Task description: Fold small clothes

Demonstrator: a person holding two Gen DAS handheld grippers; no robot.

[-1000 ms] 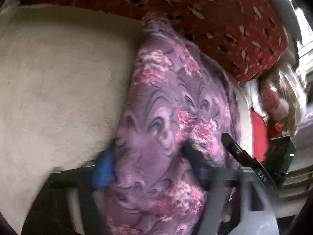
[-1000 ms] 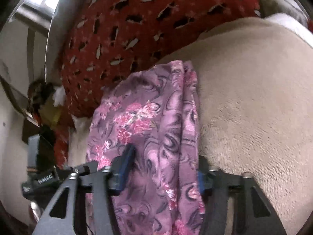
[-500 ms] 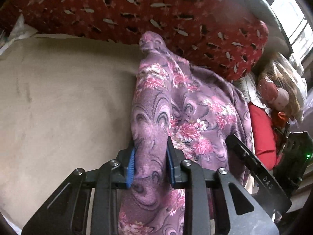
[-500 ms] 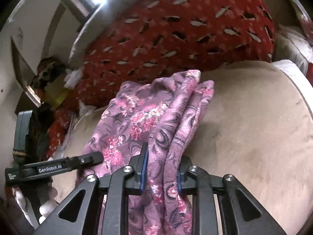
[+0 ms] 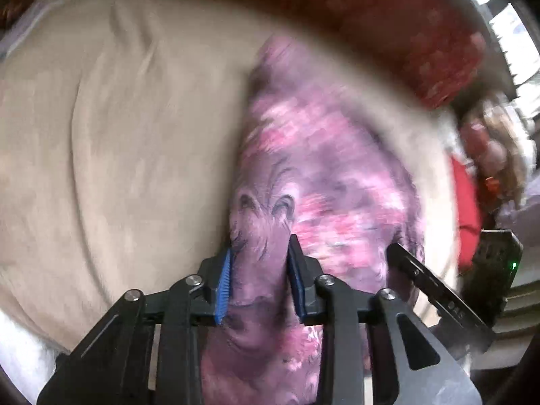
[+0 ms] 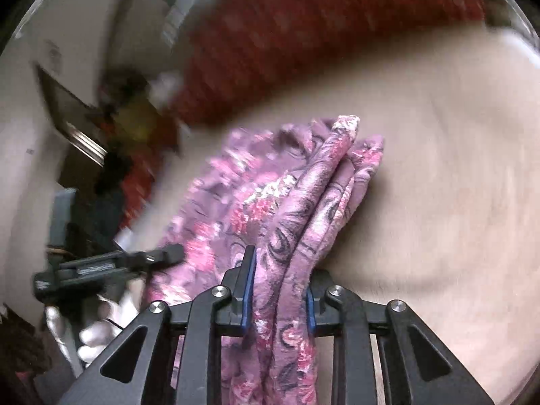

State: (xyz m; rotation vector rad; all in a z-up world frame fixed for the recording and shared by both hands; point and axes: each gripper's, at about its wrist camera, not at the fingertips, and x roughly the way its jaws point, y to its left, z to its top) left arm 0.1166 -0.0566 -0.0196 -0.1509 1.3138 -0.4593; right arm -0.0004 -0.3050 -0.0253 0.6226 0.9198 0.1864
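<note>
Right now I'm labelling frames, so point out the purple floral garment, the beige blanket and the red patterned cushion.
purple floral garment [image 6: 297, 209], right wrist view, bunched folds ahead of the claw.
beige blanket [image 5: 128, 155], left wrist view, bare stretch left of the garment.
red patterned cushion [image 6: 303, 40], right wrist view, blurred middle.

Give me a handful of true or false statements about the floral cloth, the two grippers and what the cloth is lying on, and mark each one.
1. The left gripper has a bunched fold of the purple floral cloth between its fingers. True.
2. The right gripper is empty. False: a fold of the same cloth runs between its fingers.
3. The cloth lies on a beige blanket. True.
4. The cushion behind the cloth is plain blue. False: it is dark red with a pale pattern.
5. The cloth is spread out flat in a single layer. False: it is gathered into lengthwise folds.
</note>
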